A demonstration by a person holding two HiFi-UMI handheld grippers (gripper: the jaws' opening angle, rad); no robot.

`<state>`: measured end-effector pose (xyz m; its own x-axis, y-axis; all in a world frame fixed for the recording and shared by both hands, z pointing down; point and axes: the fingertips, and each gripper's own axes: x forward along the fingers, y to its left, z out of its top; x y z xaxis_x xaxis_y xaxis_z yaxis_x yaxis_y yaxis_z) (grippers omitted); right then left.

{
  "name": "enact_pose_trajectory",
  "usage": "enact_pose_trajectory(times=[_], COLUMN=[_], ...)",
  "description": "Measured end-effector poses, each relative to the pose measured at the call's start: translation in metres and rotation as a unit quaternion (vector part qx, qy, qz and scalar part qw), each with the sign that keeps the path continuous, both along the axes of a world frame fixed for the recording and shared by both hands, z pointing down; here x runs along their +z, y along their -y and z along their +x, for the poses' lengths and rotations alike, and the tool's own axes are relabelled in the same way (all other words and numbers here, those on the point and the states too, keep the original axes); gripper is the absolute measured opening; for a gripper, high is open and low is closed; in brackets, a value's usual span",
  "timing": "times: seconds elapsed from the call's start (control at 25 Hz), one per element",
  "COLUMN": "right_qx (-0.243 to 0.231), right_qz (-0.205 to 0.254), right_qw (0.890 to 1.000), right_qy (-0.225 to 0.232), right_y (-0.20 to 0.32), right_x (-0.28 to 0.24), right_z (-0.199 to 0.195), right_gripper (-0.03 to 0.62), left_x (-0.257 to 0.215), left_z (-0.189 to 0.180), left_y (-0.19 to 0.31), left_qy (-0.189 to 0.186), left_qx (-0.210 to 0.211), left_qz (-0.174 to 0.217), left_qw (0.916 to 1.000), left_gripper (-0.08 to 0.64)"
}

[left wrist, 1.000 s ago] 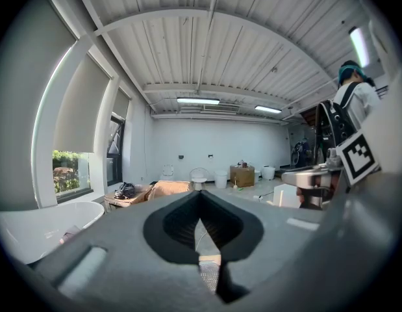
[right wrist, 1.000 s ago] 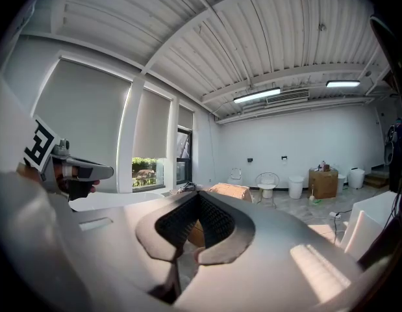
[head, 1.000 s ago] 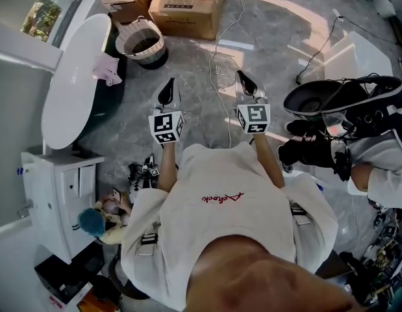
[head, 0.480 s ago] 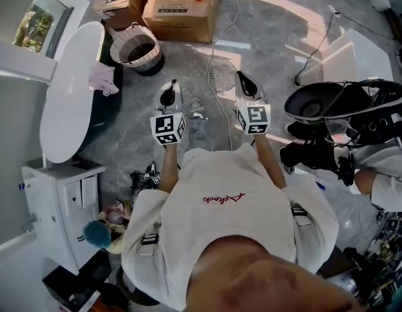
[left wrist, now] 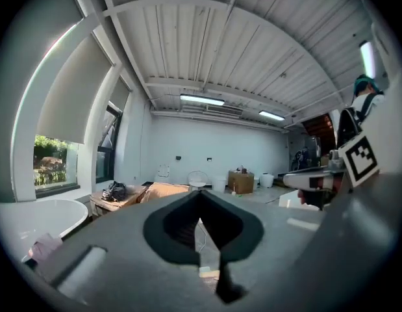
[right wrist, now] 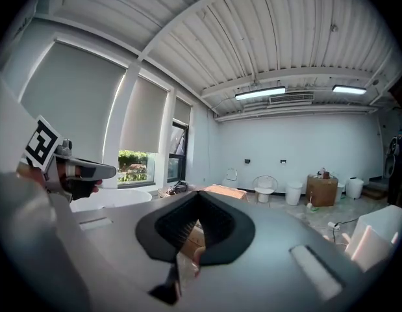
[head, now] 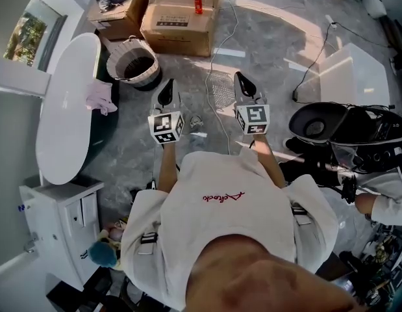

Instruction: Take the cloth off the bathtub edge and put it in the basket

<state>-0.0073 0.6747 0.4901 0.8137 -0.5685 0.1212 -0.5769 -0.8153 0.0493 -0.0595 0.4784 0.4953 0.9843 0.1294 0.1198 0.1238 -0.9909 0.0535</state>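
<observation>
The cloth, pink and bunched, lies draped over the near rim of the tub, part of it hanging down the dark outer side. It is too crumpled to show a clear long axis, but it looks a little longer along the rim than across it. The basket stands on the floor just past the cloth, close to the tub's far end and in front of the boxes. It looks empty, so the task has not yet begun.

The left tongs are the nearer pair. The cloth lies to their left at about the same reach and well apart from them, with bare floor between. In the left gripper view it shows only as a pink patch low at the left edge, off the line of the jaws. These tongs are closed, tips together, with nothing in them.

The right tongs are farther off, on the other side of the left pair from the cloth. They are also closed and empty. Both pairs point forward, not at the tub.

The left pair will probably have to swing left and open before it can take the cloth. The carry to the basket should then be short.
</observation>
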Motion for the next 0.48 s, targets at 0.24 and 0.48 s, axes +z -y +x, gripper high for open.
enact_pose_trajectory(times=[0.24, 0.48], right_qx=[0.006, 0.010], right_qz=[-0.005, -0.004], right_qw=[1.000, 1.000], right_qy=[-0.009, -0.018], right_y=[0.040, 0.079], right_x=[-0.020, -0.039], right_z=[0.075, 0.149], right_gripper=[0.005, 0.005], left_x=[-0.011, -0.023], left_z=[0.072, 0.145], left_y=[0.048, 0.090], left_qy=[0.001, -0.002], left_qx=[0.000, 0.005], left_qz=[-0.002, 0.008], left_qw=[1.0000, 1.0000], left_gripper=[0.002, 0.002])
